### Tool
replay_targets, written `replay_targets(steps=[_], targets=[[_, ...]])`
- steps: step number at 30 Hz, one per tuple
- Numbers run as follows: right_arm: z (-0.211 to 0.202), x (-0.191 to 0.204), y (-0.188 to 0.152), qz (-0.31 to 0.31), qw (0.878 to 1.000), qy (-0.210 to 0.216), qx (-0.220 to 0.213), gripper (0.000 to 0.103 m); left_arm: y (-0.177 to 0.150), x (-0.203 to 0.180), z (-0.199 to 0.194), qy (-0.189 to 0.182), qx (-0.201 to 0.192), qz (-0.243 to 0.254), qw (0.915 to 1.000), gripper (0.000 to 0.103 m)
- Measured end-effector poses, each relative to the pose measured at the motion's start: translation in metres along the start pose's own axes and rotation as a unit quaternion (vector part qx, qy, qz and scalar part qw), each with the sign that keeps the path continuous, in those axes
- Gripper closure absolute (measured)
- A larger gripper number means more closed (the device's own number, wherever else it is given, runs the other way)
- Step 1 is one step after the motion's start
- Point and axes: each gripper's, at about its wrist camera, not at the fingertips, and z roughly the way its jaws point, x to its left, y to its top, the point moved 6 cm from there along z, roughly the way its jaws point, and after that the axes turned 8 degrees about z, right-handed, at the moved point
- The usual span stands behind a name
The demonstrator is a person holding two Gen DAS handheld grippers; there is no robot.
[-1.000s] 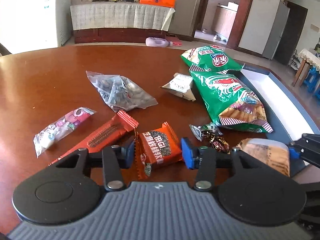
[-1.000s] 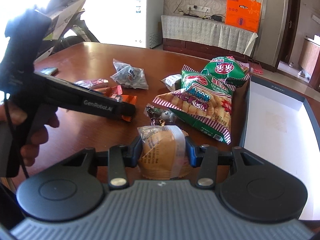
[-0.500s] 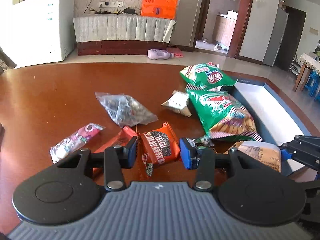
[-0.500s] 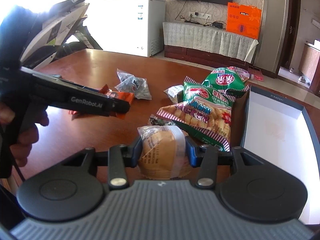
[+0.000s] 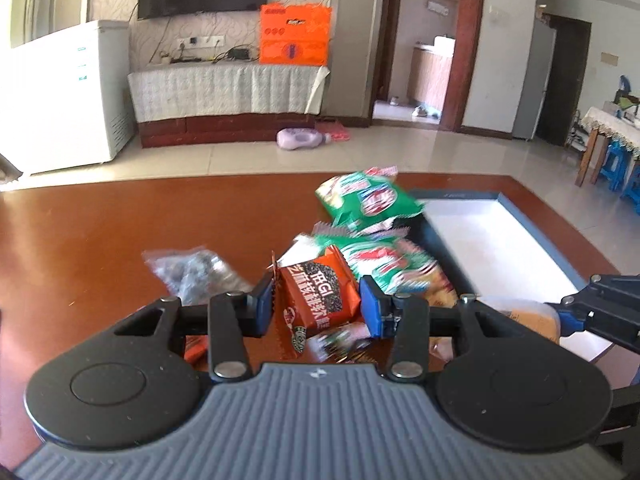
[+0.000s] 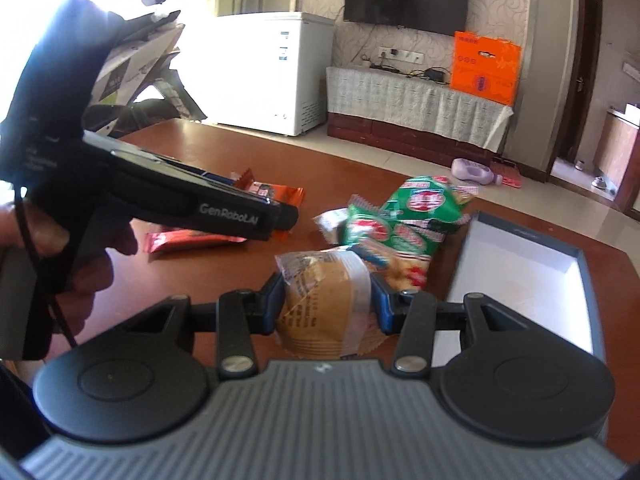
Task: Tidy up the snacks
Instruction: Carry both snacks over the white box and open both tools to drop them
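Observation:
My left gripper [image 5: 316, 306] is shut on an orange snack packet [image 5: 318, 300] and holds it lifted above the brown table [image 5: 80, 232]. My right gripper [image 6: 330, 300] is shut on a wrapped round cake [image 6: 324, 304], also lifted. The left gripper also shows in the right wrist view [image 6: 286, 218], with the orange packet [image 6: 280, 196] in it. The right gripper tip [image 5: 568, 316] shows at the right of the left wrist view. An open box with a white floor and blue rim [image 5: 500, 240] [image 6: 516, 272] lies on the table's right side.
Two green chip bags [image 5: 368, 200] [image 5: 392, 264] lie beside the box's left rim. A clear bag of dark pieces [image 5: 192, 272] lies left of them. A red bar wrapper [image 6: 180, 240] lies on the table. A small white packet [image 6: 332, 220] sits near the chips.
Both grippers have risen from the table with their snacks. The views have tilted upward, and the loose snacks now sit lower and closer to the fingers.

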Motion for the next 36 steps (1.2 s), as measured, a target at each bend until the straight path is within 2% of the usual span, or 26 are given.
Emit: replay_targets(steps=[8, 18, 27, 33, 36], targets=[[-0.013, -0.044, 0.002, -0.005, 0.999, -0.046, 0.002, 0.054, 0.023, -0.045, 0.016, -0.038, -0.012, 0.001, 0.9992, 0.053], [-0.015, -0.112, -0.018, 0.053, 0.994, -0.100, 0.008, 0.054, 0.051, -0.124, 0.060, -0.092, -0.004, 0.025, 0.9955, 0.053], [0.001, -0.147, -0.035, 0.086, 0.988, -0.121, 0.038, 0.054, 0.038, -0.186, 0.116, -0.112, 0.039, 0.052, 0.9916, 0.053], [0.006, -0.156, -0.038, 0.104, 0.985, -0.129, 0.048, 0.054, 0.038, -0.202, 0.132, -0.118, 0.050, 0.063, 0.9897, 0.049], [0.007, -0.155, -0.038, 0.107, 0.985, -0.129, 0.045, 0.054, 0.037, -0.201, 0.136, -0.104, 0.051, 0.072, 0.9906, 0.045]])
